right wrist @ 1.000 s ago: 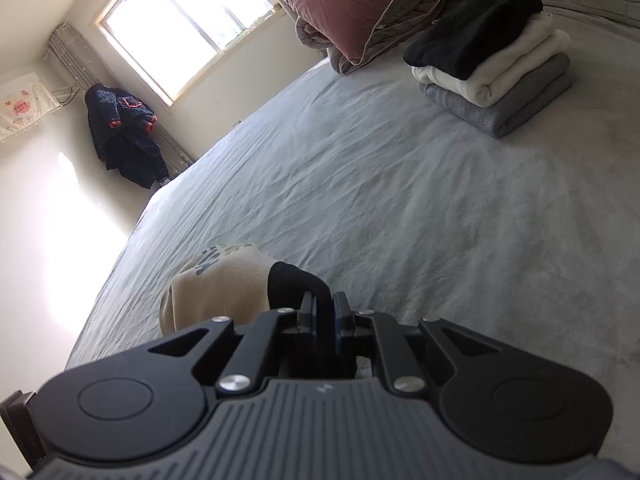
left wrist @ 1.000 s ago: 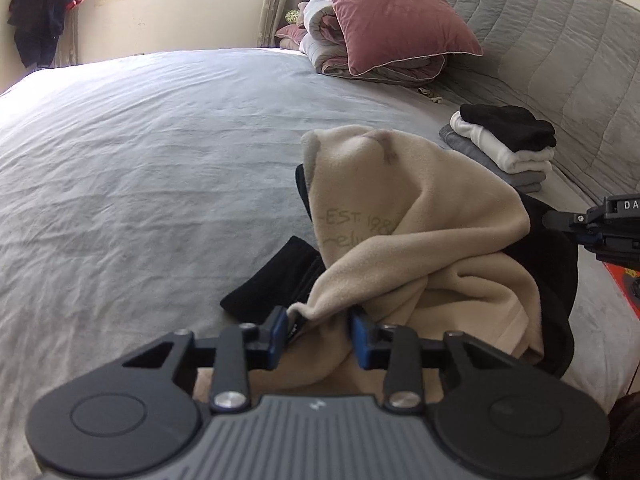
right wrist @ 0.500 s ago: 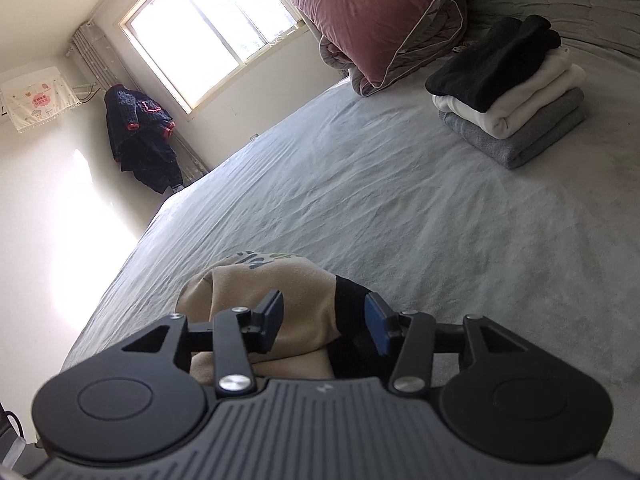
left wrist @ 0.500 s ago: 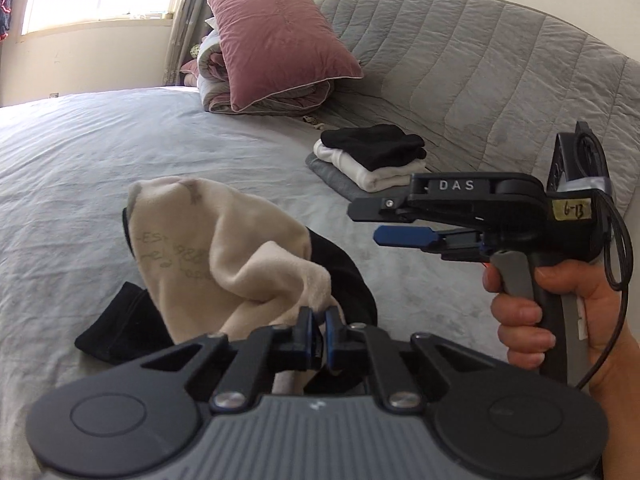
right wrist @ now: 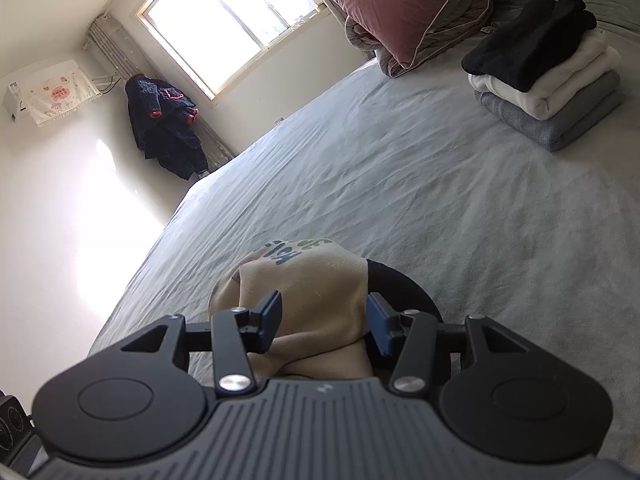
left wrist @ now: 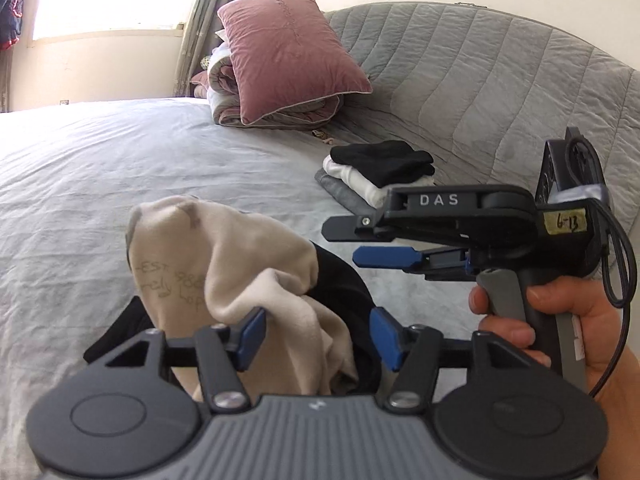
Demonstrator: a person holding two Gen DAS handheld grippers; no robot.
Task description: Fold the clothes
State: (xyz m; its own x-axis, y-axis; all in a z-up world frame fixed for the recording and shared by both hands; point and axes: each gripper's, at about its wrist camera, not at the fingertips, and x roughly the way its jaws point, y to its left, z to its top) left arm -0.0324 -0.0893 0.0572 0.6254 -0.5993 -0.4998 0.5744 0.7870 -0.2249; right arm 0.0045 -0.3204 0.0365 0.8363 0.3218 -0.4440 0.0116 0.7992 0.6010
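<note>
**Both tools apart over a crumpled beige garment on the bed**

The left tool (left wrist: 316, 336) has just been opening; its blue pads stand apart with beige cloth between them, and neither pad visibly presses it. The right tool (right wrist: 324, 322) is also spread, the same cloth lying in its gap without being pinched. In the left wrist view the right tool (left wrist: 384, 246) shows from the side, just right of the garment, held by a hand (left wrist: 560, 332) whose wrist is cut off by the frame's lower right edge.

The beige garment (left wrist: 224, 272) sits bunched in a heap on the bed (left wrist: 120, 168), directly ahead of both tools. Faint lettering shows through its fabric, reversed and too pale to read; the right wrist view catches a coloured print on its far side, mostly turned away. A black garment (left wrist: 344, 280) lies under and behind the beige one, largely hidden by it, so its shape cannot be made out.

Beyond the beige garment, toward the padded grey headboard (left wrist: 480, 80), stands a folded stack (left wrist: 376, 176): grey, white, black on top. Farther still from the garment, a pink pillow (left wrist: 288, 48) leans on a rolled quilt. Across the bed from the garment, dark clothing (right wrist: 164, 120) hangs beside the window (right wrist: 236, 12).
</note>
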